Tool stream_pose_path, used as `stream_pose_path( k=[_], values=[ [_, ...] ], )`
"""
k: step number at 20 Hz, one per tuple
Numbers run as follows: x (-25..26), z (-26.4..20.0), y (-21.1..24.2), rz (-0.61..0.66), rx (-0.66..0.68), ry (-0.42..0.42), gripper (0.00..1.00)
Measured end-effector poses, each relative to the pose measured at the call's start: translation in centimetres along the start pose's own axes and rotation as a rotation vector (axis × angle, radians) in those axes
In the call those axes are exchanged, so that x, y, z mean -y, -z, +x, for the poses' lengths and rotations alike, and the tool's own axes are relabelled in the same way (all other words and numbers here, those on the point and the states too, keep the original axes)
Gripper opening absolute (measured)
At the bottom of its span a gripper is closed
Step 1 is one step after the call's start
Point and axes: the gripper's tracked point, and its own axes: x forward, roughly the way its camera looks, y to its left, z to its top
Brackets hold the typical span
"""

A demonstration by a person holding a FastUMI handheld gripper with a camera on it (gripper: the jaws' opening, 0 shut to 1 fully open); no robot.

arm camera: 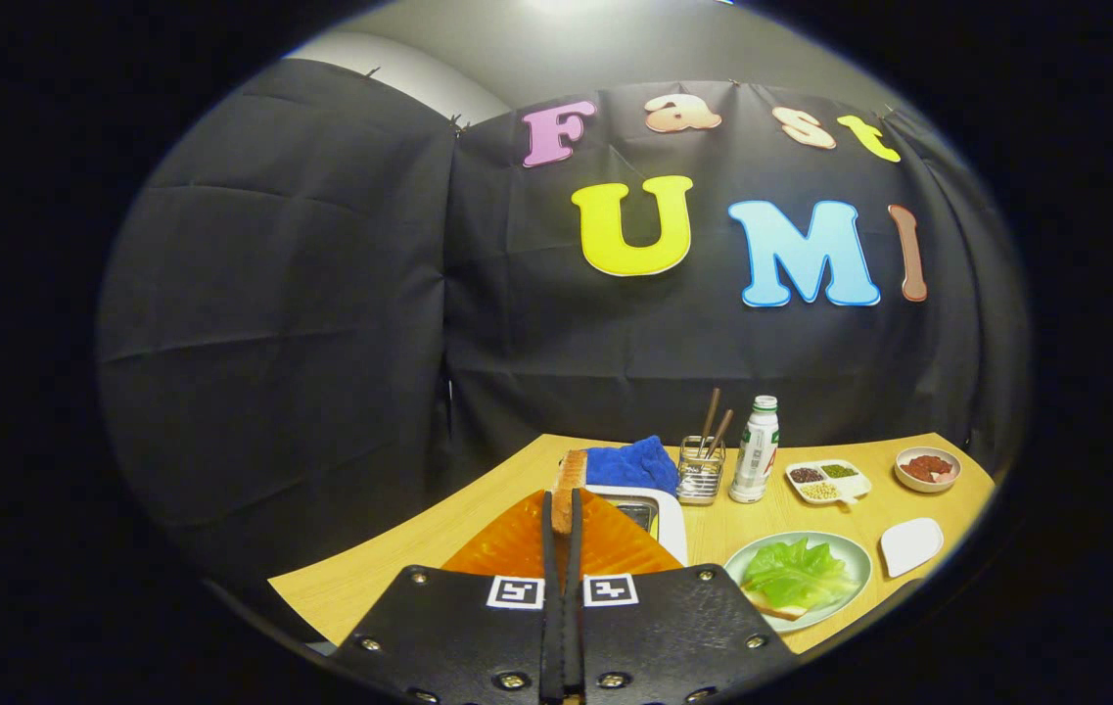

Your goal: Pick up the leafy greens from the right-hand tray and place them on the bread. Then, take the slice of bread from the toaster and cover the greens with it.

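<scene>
The gripper [562,509] is level above the table [478,509], its fingers pinching an upright bread slice [569,485] over the toaster [659,514]. Near the table's front edge, the greens [796,573] lie on bread [773,608] on a plate [855,558].

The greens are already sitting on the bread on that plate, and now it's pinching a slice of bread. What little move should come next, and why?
Probably carry the held bread slice sideways toward the green plate. The gripper has its jaws shut on the slice, raised over the toaster, while the lettuce already lies on the lower bread, uncovered. Covering it seems to be the step left.
</scene>
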Motion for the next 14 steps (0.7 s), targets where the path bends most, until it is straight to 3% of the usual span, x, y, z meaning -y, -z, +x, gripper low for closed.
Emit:
stream_pose_path(
  k=[9,14],
  values=[
    [3.6,-2.4,-4.2,0.046,0.067,-0.006,0.01],
    [8.6,-2.9,-4.1,0.059,0.068,0.065,0.0]
  ],
)
